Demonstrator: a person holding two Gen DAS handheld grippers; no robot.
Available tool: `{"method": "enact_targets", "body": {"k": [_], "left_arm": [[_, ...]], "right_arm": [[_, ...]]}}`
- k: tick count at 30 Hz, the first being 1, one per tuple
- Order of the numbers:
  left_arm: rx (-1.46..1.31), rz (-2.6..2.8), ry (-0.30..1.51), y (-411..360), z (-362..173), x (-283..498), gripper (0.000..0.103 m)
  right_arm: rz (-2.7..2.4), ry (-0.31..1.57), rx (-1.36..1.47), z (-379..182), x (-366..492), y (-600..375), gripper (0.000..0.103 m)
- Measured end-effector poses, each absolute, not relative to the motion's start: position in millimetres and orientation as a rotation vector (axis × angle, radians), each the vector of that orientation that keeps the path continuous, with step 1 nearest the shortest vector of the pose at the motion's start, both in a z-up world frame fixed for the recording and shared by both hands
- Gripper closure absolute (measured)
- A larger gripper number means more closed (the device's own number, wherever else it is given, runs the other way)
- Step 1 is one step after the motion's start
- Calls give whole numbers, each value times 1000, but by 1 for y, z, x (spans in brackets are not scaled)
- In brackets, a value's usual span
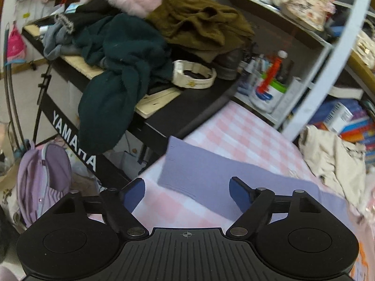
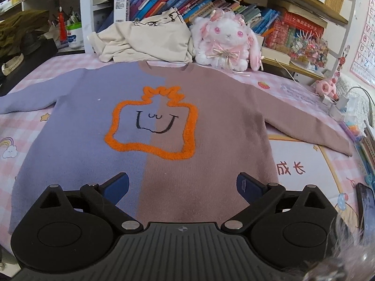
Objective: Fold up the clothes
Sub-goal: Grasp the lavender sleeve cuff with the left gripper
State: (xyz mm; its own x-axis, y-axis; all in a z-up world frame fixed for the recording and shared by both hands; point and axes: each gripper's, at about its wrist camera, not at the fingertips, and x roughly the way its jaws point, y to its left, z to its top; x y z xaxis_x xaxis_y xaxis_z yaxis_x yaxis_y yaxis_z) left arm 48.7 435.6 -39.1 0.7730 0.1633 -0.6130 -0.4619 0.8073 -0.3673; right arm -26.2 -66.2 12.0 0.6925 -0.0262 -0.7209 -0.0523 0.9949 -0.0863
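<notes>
On the bed (image 2: 302, 145) the two-tone sweater (image 2: 164, 121) lies spread flat, folding not begun; both grippers' fingers stand wide, empty, left gripper (image 1: 186, 193) nearest the lilac sleeve (image 1: 211, 171), right gripper (image 2: 182, 185) at the hem, so a sleeve grab comes next.

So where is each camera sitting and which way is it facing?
Left wrist: on the left claw, looking down over the sweater's lilac sleeve toward a cluttered keyboard; open fingers show.
Right wrist: on the right claw, facing the sweater front and bookshelf; open fingers show.
Shared: the sweater, checked bedsheet.
</notes>
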Motion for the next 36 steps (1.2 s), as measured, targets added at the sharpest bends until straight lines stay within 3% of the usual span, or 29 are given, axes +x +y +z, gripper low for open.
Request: {"method": "enact_targets", "body": {"k": [1, 4, 6, 13, 24, 30, 36], "left_arm": [[-540, 365, 599, 438, -41, 51, 39], [-565, 371, 599, 440, -46, 58, 52], [-584, 355, 595, 437, -47, 61, 55], [-727, 269, 576, 421, -52, 72, 55], [-1041, 341, 496, 457, -64, 71, 54], [-1010, 249, 556, 430, -62, 84, 54], [-1054, 337, 535, 450, -64, 82, 72]], "right_arm": [[8, 811, -100, 12, -26, -68, 4], [-14, 821, -88, 11, -25, -74, 4], [-28, 825, -79, 11, -25, -77, 4], [-26, 829, -72, 10, -20, -78, 4], [-47, 839, -62, 9, -24, -85, 4], [-55, 840, -52, 8, -25, -86, 4], [-53, 835, -62, 9, -29, -88, 4]]}}
